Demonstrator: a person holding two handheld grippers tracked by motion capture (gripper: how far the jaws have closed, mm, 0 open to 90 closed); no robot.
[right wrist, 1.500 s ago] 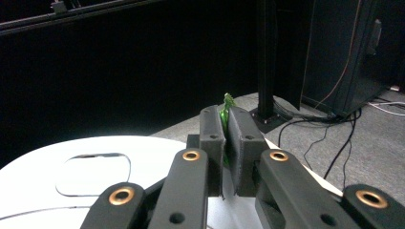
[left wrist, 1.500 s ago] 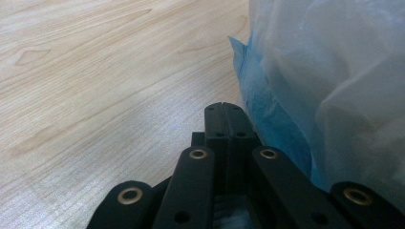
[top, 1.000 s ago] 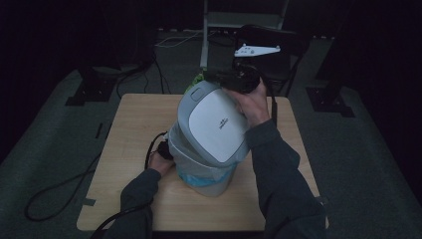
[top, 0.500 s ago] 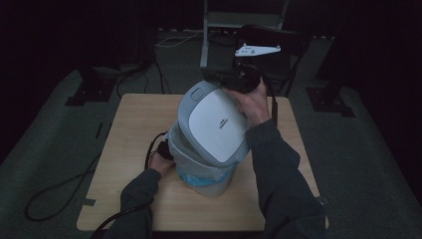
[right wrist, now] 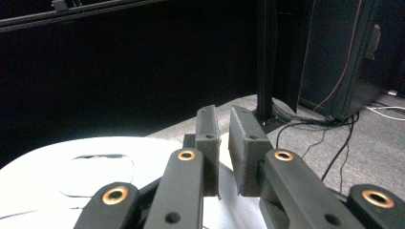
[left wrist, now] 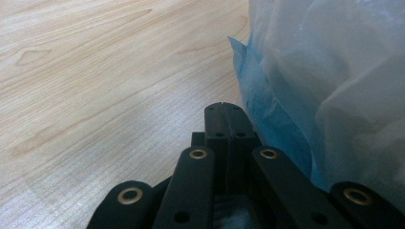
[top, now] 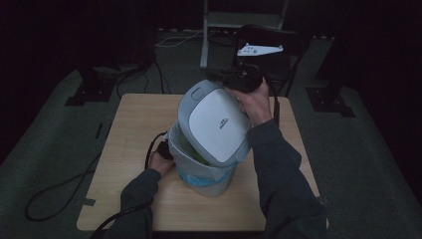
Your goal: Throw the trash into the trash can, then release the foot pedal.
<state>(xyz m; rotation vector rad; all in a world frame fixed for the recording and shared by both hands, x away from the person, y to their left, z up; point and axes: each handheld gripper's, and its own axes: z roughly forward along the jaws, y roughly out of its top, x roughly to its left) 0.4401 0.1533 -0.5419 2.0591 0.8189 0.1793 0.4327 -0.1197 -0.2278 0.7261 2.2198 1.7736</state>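
Note:
A grey bin [top: 206,179] lined with a pale blue bag [left wrist: 305,95] stands at the middle of the wooden table [top: 134,124]. Its white lid [top: 219,124] is tilted up, the button end highest. My right gripper [top: 221,77] sits at the lid's top edge, its jaws almost together and shut on the rim; in the right gripper view [right wrist: 222,119] the white lid [right wrist: 71,176] lies just below them. My left gripper [top: 164,149] rests low on the table against the bin's left side, shut with nothing in it [left wrist: 223,107]. Something green shows inside the bin [top: 191,149].
A metal stand [top: 219,30] and dark frame feet [top: 84,92] are on the carpet beyond the table. Cables [top: 54,189] trail over the floor at the left. Bare tabletop [left wrist: 95,71] stretches left of the bin.

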